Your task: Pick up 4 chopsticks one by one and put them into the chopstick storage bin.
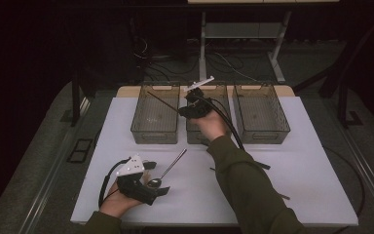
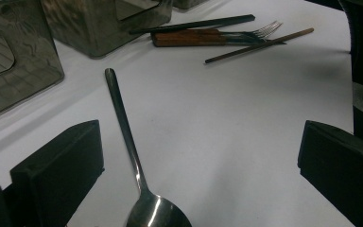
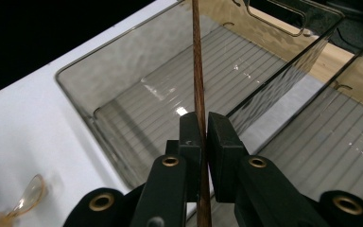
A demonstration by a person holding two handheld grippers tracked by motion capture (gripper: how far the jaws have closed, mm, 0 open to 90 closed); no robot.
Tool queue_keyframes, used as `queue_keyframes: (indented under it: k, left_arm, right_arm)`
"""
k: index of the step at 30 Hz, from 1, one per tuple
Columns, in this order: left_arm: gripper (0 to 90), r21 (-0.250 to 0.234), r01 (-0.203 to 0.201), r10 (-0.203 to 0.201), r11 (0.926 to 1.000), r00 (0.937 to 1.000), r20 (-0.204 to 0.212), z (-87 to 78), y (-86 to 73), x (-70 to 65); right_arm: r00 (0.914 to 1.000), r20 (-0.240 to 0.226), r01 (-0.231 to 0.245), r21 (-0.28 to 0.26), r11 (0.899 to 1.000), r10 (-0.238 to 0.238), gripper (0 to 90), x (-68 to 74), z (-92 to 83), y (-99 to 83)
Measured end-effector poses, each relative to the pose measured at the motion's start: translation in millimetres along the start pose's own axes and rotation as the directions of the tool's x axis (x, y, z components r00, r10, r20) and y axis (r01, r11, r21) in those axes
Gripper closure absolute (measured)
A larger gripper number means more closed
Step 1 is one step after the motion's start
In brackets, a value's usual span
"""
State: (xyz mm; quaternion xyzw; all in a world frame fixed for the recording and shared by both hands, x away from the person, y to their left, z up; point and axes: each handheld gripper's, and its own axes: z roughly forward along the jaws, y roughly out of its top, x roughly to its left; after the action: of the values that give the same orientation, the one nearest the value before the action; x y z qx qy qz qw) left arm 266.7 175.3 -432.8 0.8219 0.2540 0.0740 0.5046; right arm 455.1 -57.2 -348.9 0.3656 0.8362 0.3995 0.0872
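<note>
My right gripper (image 1: 182, 112) is held above the clear bins at the back of the table, shut on a thin brown chopstick (image 1: 163, 101). The chopstick slants out over the left bin (image 1: 156, 131). In the right gripper view the pads (image 3: 189, 130) pinch the chopstick (image 3: 197, 61) over the ribbed floor of that bin (image 3: 123, 52). My left gripper (image 1: 157, 179) rests low at the table's front left, open. A metal spoon (image 2: 123, 118) lies between its jaws, untouched, bowl nearest the camera, and its handle (image 1: 173, 163) points toward the bins.
Three clear bins stand in a row; the middle bin (image 1: 195, 136) and right bin (image 1: 262, 117) are beside the left one. A wooden-handled fork (image 2: 203, 37), a brown chopstick (image 2: 260, 45) and a dark stick (image 2: 194, 23) lie on the white table. A small amber item (image 3: 23, 198) lies beside the left bin.
</note>
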Motion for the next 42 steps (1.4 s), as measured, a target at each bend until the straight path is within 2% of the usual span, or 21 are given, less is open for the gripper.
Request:
queue_keyframes:
  k: [7,12,15,21,32,36,38,42]
  left_arm:
    - [0.2,0.011,-0.011,0.011,0.9999,0.9999,-0.005,0.1,0.3,-0.4]
    - [0.2,0.011,-0.016,0.016,0.9998,0.9998,-0.007,0.1,0.5,-0.5]
    - [0.3,0.015,-0.020,0.021,0.9997,0.9998,-0.005,0.1,0.4,-0.4]
    - [0.3,0.015,-0.014,0.014,0.9998,0.9999,-0.004,0.1,0.3,-0.4]
    - [0.3,0.016,-0.020,0.020,0.9997,0.9998,-0.002,0.4,0.8,-0.5]
    - [0.3,0.018,-0.021,0.021,0.9996,0.9998,-0.002,0.4,0.9,-0.4]
    - [0.3,0.018,-0.021,0.021,0.9996,0.9998,-0.002,0.5,0.9,-0.5]
    - [0.2,0.019,-0.023,0.023,0.9996,0.9997,-0.002,0.3,0.9,-0.4]
  right_arm:
    - [0.9995,0.021,-0.023,0.028,0.999,0.022,84.1,0.0,22.3,13.5]
    - [0.9993,0.033,-0.019,0.044,0.999,0.017,84.1,2.0,38.7,22.4]
    - [0.9981,0.061,-0.014,0.053,0.998,0.011,84.1,1.9,46.8,27.8]
    - [0.9961,0.085,-0.032,0.060,0.998,0.027,84.0,1.1,57.1,33.1]
    - [0.9973,0.071,-0.023,0.062,0.998,0.018,82.6,9.8,67.9,36.5]
    - [0.9976,0.068,-0.017,0.042,0.999,0.014,72.0,10.3,66.1,37.2]
    - [0.9972,0.073,-0.015,0.036,0.999,0.013,68.2,9.6,64.5,37.6]
    - [0.9982,0.054,-0.025,0.022,0.999,0.024,62.3,7.9,59.4,38.5]
